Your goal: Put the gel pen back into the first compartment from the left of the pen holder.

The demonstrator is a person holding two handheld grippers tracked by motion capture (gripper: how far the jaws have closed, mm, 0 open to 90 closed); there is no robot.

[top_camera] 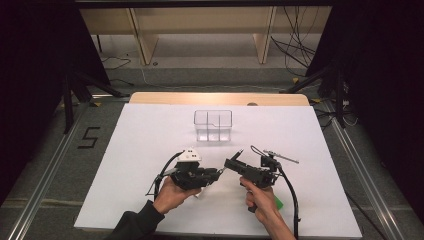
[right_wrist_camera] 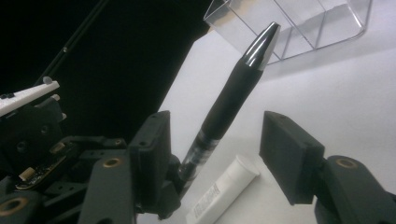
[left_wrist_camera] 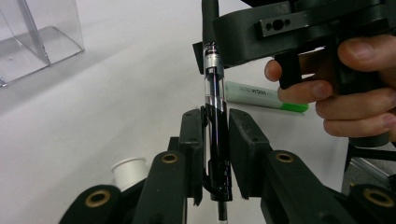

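Black pen (left_wrist_camera: 215,135) is clamped in the left hand-held gripper (top_camera: 216,172), well in front of the clear organizer (top_camera: 213,125). Right hand-held gripper (right_wrist_camera: 224,140) straddles its tip end, pads not touching yet. Handover's barely started; dropping it in the organizer is still left.
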